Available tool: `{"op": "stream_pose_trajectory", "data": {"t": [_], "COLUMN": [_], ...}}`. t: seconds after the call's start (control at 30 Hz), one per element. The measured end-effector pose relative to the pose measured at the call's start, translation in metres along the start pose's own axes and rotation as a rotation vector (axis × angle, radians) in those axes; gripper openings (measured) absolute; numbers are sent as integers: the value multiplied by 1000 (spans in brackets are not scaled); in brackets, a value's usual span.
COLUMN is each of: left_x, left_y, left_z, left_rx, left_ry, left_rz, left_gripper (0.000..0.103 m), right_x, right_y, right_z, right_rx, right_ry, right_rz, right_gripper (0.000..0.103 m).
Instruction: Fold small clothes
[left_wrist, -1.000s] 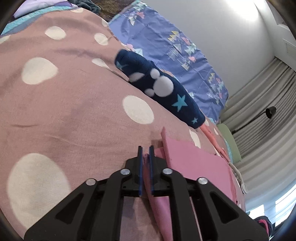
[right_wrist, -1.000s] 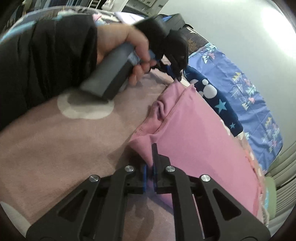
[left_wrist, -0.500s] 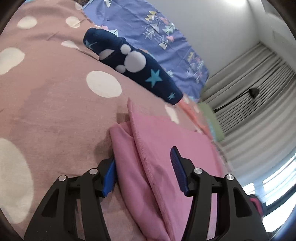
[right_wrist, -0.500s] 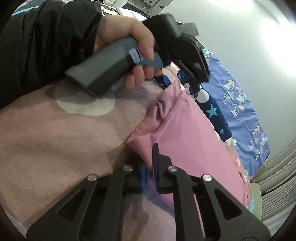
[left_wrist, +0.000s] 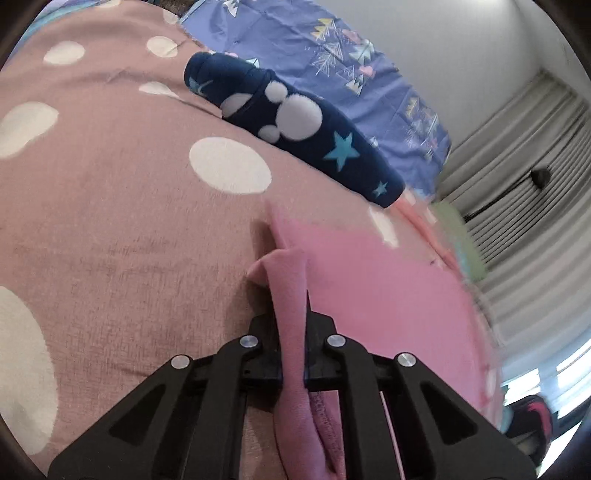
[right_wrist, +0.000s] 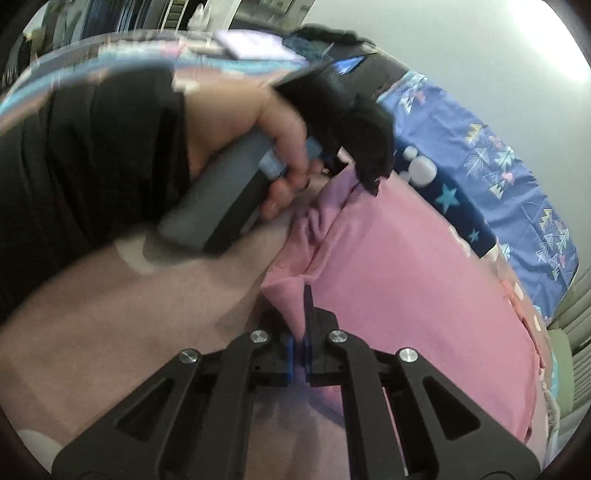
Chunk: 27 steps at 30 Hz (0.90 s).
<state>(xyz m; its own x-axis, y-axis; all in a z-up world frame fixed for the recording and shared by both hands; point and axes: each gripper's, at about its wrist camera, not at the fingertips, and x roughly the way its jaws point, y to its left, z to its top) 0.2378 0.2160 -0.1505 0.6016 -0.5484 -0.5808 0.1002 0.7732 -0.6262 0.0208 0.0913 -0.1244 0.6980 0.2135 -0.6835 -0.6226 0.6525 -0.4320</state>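
Bedspread (left_wrist: 110, 240): dotted, mauve, work surface | left gripper (left_wrist: 291, 325): jaws closing, pinching pink garment (left_wrist: 369, 288) edge nearest dark star-print item (left_wrist: 295, 129), likely to lift for folding | right gripper (right_wrist: 301, 325): clenched on the garment's near corner, holding that edge taut.

Pink garment (left_wrist: 388, 295) runs off the frame bottom; its far edge smears into blur. Left gripper's (right_wrist: 364, 177) tips bury in fabric, probably pinching.
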Motion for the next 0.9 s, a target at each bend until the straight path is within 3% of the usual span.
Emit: {"op": "stream_pose_trajectory", "data": {"t": [0.13, 0.2, 0.27, 0.37, 0.4, 0.47, 0.53, 0.6, 0.7, 0.9], "left_x": [0, -2, -1, 1, 3, 7, 8, 7, 7, -7], "left_y": [3, 4, 4, 0, -1, 1, 2, -1, -12, -66], "left_z": [-1, -1, -1, 0, 1, 5, 6, 7, 8, 20], "left_rx": [-2, -9, -8, 4, 4, -15, -36, -36, -29, 46], "left_ry": [-2, -5, -1, 16, 22, 34, 40, 49, 52, 5], "left_rz": [16, 8, 3, -2, -12, -36, -47, -32, -1, -1], "left_gripper": [10, 13, 13, 18, 19, 19, 19, 19, 9, 9], "right_x": [-9, -12, -11, -1, -1, 4, 3, -11, -32, -58], "right_y": [1, 6, 7, 8, 10, 14, 10, -8, -33, -80], "right_z": [-1, -2, -2, 2, 4, 5, 4, 3, 1, -11], "right_rx": [-1, -3, -8, -27, -32, -42, -18, 63, 170, 348], "right_ry": [-28, -30, -17, 6, 6, 19, 15, -48, -116, -153], "right_rz": [3, -22, -67, -89, -90, -61, -63, -37, -32, 17], "right_gripper": [18, 45, 48, 43, 25, 5, 4, 4, 4, 4]}}
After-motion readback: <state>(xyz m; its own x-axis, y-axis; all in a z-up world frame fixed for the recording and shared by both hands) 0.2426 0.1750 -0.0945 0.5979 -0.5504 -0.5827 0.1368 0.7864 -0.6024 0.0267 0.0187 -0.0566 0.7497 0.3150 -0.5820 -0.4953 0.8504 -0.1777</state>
